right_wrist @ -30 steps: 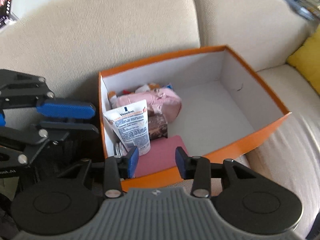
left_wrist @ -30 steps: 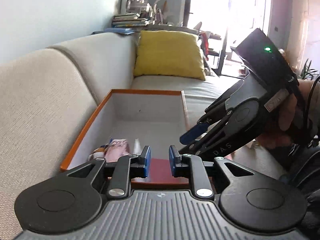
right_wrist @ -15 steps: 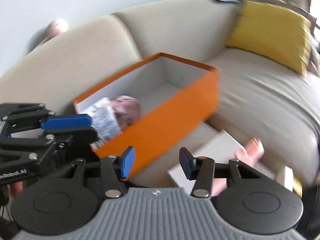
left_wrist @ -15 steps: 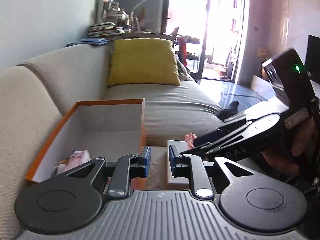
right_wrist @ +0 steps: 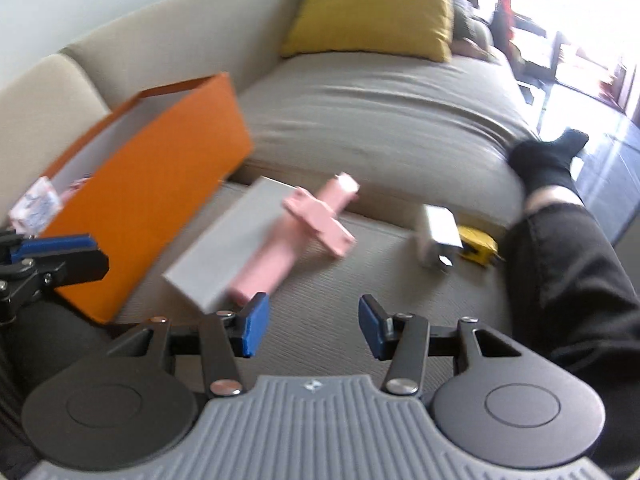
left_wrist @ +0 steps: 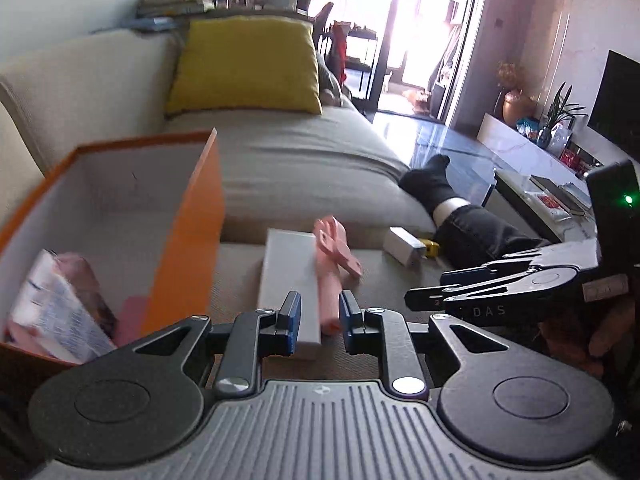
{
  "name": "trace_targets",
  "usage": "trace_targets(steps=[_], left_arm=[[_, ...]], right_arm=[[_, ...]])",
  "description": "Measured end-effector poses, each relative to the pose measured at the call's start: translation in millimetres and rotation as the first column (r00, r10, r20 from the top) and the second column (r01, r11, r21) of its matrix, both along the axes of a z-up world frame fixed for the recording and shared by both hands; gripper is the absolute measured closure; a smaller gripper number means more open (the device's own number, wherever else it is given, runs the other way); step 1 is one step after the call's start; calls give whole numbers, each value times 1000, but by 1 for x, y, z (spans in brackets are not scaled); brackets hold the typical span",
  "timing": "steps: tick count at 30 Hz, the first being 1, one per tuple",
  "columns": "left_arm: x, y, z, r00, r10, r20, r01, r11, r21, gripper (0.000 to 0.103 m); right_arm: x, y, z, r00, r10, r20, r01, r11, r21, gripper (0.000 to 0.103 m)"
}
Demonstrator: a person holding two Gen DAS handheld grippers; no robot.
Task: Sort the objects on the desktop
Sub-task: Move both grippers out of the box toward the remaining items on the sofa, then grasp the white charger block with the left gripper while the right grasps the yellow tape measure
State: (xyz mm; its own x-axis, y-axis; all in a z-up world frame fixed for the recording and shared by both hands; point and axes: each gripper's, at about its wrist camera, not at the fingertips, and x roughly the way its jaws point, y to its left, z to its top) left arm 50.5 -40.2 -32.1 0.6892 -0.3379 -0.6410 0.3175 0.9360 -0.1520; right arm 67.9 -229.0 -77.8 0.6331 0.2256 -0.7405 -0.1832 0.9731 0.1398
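Right gripper half open, empty, near pink tool lying across white box right of orange box. Left gripper narrow, empty. Risk: nudging tool off.

We see daylight flooding from the glass door, blown out there; fisheye edges bend, and the right wrist view is motion-blurred.

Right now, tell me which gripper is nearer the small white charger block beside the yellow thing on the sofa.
Right. The right gripper hangs open over the seat just short of the white charger block. The left gripper sits farther off, by the orange box.
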Motion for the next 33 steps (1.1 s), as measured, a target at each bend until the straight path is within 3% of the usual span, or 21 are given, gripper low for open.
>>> trace_targets(steps=[9,15,21,22,23,24,26,30,33], left_arm=[[27,-35,-16,997,-46,-62,47,999,14,78],[60,-63,-20,989,-101,-111,102,995,-1,77],[96,-102,-24,980,-150,-130,147,989,-26,65],[103,-106,-26,978,-152,-143,147,988,-42,62],[111,-111,-29,976,-151,-160,142,988,-63,50],[119,-114,-31,973,-148,-178,134,987,-88,48],[138,-120,-40,963,-140,-232,111,985,-135,48],[169,-133,-56,948,-105,-300,62,986,-152,48],[186,-145,-67,933,-96,-346,47,988,-149,48]], right_arm=[[15,-30,-19,996,-67,-54,67,998,-4,52],[50,-53,-17,996,-60,-63,53,993,-109,58],[94,-87,-23,991,-62,-116,39,981,-188,68],[101,-93,-23,989,-71,-126,47,983,-177,68],[108,-99,-24,988,-76,-135,53,985,-162,68],[115,-104,-25,986,-83,-145,61,987,-148,69],[127,-109,-28,983,-93,-155,70,987,-144,71],[146,-111,-40,977,-100,-186,69,983,-168,71],[154,-122,-47,975,-124,-187,101,987,-128,82]])
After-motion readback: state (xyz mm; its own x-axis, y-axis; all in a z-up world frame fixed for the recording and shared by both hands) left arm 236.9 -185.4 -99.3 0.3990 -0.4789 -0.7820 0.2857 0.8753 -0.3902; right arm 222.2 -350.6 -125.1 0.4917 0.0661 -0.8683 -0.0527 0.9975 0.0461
